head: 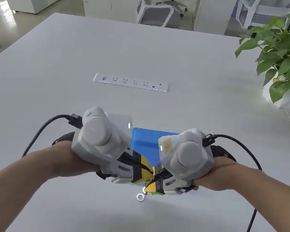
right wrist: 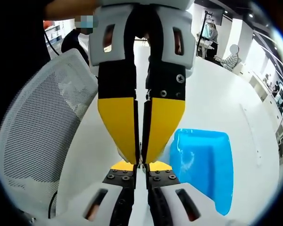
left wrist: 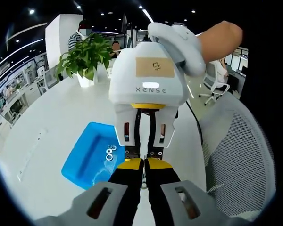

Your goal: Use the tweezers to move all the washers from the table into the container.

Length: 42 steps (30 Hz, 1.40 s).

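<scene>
Left gripper (left wrist: 145,163), right gripper (right wrist: 141,170): fingers closed, tip to tip. Washer (head: 140,196) on counter (head: 183,58) could be knocked aside by the crowded fingers, away from the container (left wrist: 82,165).

In the head view we see a white power strip (head: 130,82) lying flat at twelve o'clock, a leafy green plant (head: 278,53) in a white pot (head: 287,104) at two o'clock, and pale office chairs (head: 157,13) beyond it at twelve to one o'clock. In the left gripper view we find a white mesh chair back (left wrist: 240,155) at four o'clock and bright ceiling lights (left wrist: 146,15) at twelve. In the right gripper view a seated person (right wrist: 228,62) shows at one o'clock.
</scene>
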Each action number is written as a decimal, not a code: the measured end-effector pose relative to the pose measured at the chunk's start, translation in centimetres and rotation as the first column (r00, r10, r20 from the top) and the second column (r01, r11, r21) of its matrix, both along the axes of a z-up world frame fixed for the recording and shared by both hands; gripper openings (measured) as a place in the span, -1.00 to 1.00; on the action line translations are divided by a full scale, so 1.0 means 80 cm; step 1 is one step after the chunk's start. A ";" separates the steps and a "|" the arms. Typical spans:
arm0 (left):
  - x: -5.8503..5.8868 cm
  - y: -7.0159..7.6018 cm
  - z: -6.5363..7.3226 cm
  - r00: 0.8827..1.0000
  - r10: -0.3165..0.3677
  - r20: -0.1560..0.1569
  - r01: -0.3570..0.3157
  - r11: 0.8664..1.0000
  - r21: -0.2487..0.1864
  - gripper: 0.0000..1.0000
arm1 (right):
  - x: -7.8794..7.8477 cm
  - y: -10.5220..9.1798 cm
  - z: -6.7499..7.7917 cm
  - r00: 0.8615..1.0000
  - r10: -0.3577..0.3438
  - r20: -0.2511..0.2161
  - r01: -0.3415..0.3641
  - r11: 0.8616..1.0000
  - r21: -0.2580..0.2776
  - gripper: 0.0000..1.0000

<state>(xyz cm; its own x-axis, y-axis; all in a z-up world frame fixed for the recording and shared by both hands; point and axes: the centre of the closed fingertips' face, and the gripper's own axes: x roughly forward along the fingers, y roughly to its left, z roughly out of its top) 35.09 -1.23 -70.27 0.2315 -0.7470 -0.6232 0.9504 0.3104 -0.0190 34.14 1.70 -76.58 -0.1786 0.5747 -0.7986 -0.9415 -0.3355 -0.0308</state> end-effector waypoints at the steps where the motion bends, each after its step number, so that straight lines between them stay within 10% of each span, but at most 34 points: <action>1: 0.000 0.000 0.000 1.000 0.000 -0.001 0.000 1.000 -0.002 -0.88 | 0.000 0.000 -0.001 1.000 0.002 -0.002 -0.002 1.000 -0.001 -0.83; 42: 0.008 0.001 -0.001 1.000 0.011 -0.004 -0.011 1.000 -0.014 -0.87 | 0.007 -0.001 -0.005 0.999 -0.038 0.003 0.038 0.999 -0.034 -0.87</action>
<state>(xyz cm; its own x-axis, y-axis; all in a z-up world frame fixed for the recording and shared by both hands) 35.73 -1.12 -70.38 0.2370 -0.7532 -0.6137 0.9469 0.3203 -0.0275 34.73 1.62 -76.96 -0.1555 0.5535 -0.8182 -0.9536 -0.3002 -0.0219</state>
